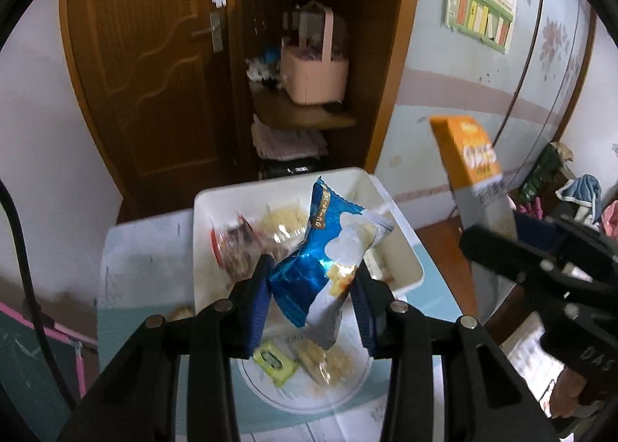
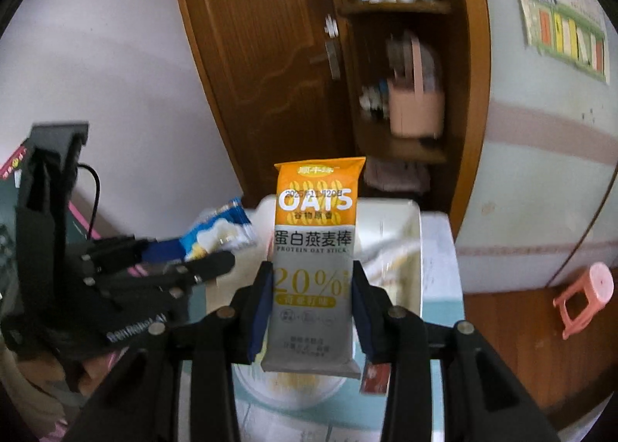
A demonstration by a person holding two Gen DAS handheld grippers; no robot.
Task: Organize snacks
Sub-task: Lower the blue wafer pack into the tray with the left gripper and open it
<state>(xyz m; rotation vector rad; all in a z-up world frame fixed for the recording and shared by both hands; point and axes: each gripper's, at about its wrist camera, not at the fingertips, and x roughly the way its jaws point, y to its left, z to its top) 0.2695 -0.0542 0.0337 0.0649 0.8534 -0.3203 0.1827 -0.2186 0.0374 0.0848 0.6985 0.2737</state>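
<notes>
Both grippers are matte black plastic. The left gripper [image 1: 313,287] has two broad fingers [image 1: 251,295] lined with dark blue ribbed pads and round silver screw heads along each linkage arm. A black cable [image 1: 23,268] curves past its left edge. The right gripper [image 2: 311,307] is built the same way: blue-padded fingers [image 2: 363,310], silver screws, angular black arms. White lettering runs along the left gripper's body in the right wrist view.
</notes>
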